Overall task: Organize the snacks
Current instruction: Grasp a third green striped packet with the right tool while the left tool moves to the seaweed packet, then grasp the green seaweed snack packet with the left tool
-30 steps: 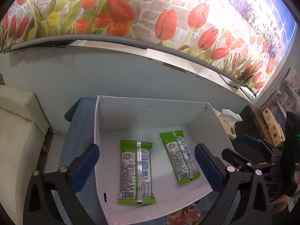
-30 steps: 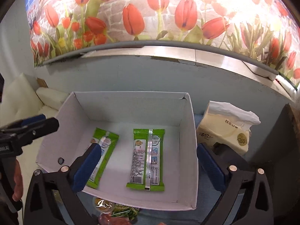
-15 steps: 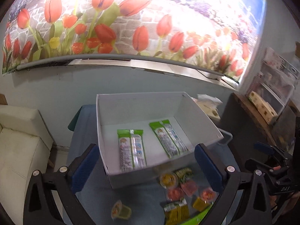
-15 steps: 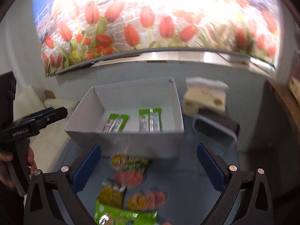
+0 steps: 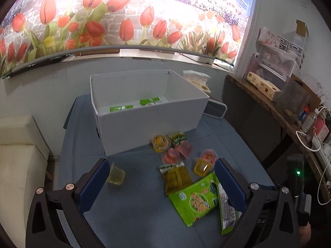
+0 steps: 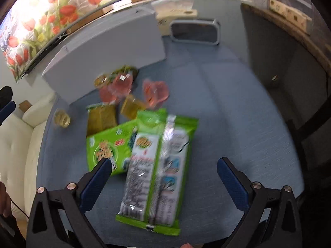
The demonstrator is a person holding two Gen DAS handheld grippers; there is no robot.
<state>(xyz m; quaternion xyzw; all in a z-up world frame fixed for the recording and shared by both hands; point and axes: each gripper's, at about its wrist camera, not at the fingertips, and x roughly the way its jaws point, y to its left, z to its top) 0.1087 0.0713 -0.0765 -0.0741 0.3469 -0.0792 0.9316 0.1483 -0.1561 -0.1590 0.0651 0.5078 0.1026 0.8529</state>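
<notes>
A white box (image 5: 149,122) stands at the back of the blue table and holds two green snack packets (image 5: 134,105). In front of it lie loose snacks: jelly cups (image 5: 171,150), an olive packet (image 5: 176,177), a flat green bag (image 5: 196,201) and a lone yellow-green cup (image 5: 115,175). My left gripper (image 5: 161,177) is open and empty above them. My right gripper (image 6: 163,175) is open and hovers over a long green packet (image 6: 159,169) that lies between its fingers, partly on the flat green bag (image 6: 107,144). The white box (image 6: 109,47) sits beyond.
A tissue pack (image 5: 196,80) and a grey tray (image 6: 194,31) sit right of the box. A cream sofa (image 5: 18,155) is at the left. A dark wooden shelf (image 5: 279,107) with boxes and cables runs along the right.
Both grippers have pulled back from over the box toward the near side of the table. The right one has tilted down over the long green packet. The loose snacks came into view.
</notes>
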